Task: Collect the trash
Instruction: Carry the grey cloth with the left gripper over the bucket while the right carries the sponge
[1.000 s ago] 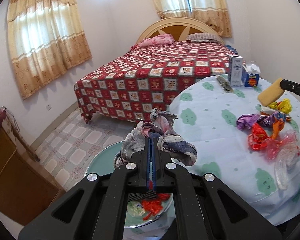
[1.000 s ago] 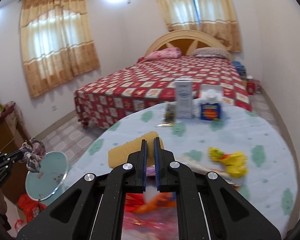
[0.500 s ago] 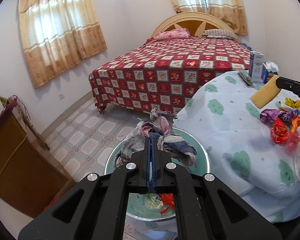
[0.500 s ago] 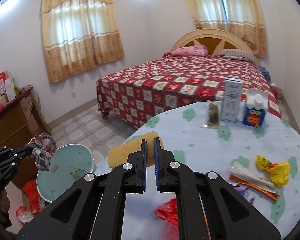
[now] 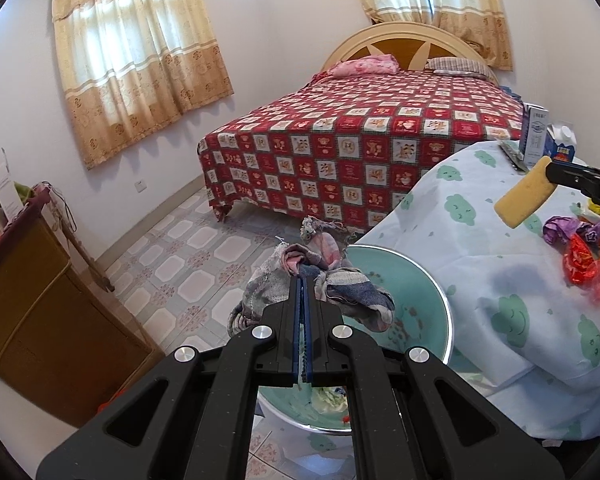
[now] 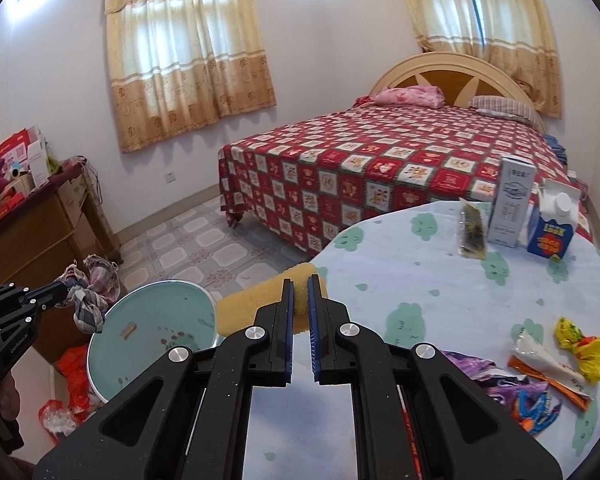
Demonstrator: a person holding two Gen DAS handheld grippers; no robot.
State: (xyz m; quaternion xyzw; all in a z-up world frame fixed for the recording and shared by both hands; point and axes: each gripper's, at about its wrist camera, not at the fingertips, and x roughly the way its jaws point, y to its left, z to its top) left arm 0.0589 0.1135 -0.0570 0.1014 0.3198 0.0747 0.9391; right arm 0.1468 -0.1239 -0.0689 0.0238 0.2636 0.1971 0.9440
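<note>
My left gripper [image 5: 302, 280] is shut on a crumpled checked cloth [image 5: 352, 286] and hangs over a teal basin [image 5: 416, 292] beside the round table [image 5: 480, 216]. The basin holds scraps and a few wrappers at its bottom. My right gripper [image 6: 299, 284] is shut on a yellow sponge [image 6: 256, 304] above the table's left edge, close to the basin [image 6: 148, 320]. Crumpled colourful wrappers [image 6: 540, 364] lie on the tablecloth to the right of it. The left gripper [image 6: 60, 292] with the cloth [image 6: 90, 292] shows at the left of the right wrist view.
Two cartons [image 6: 512, 204] and a dark packet [image 6: 472, 232] stand at the table's far side. A bed [image 6: 380, 168] fills the back of the room. A wooden cabinet [image 6: 40, 232] stands at the left, with red bags [image 6: 72, 368] on the floor below the basin.
Both grippers have swung left, off the table's middle toward its edge and the basin. The wrappers slid to the right in both views. Cloth and sponge stay gripped.
</note>
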